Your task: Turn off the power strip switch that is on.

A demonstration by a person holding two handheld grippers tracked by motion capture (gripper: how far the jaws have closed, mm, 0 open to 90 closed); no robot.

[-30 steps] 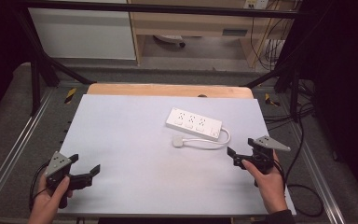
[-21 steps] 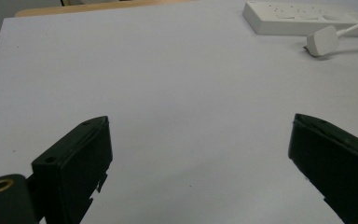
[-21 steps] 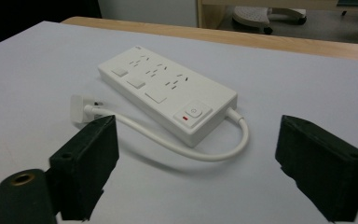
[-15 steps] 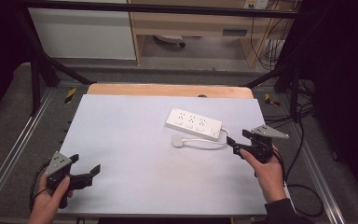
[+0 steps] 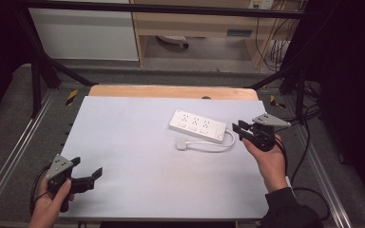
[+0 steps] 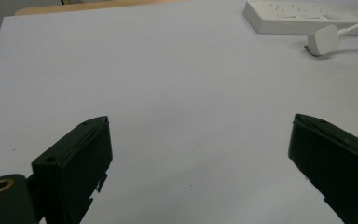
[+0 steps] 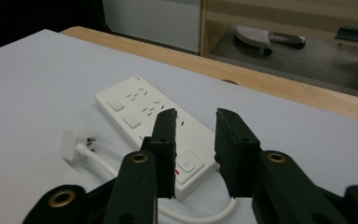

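White power strip lies far right on the desk, plug beside it. Right gripper has advanced to its near end, fingers narrowly parted, empty; a grasp seems imminent. Left gripper stays wide open, empty.

right gripper nearer power strip, jaws narrowed

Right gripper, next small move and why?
Probably ease the right gripper forward onto the switch end of the power strip. Its jaws are open, apart from the strip and aimed at that end, while the left gripper sits open far away.
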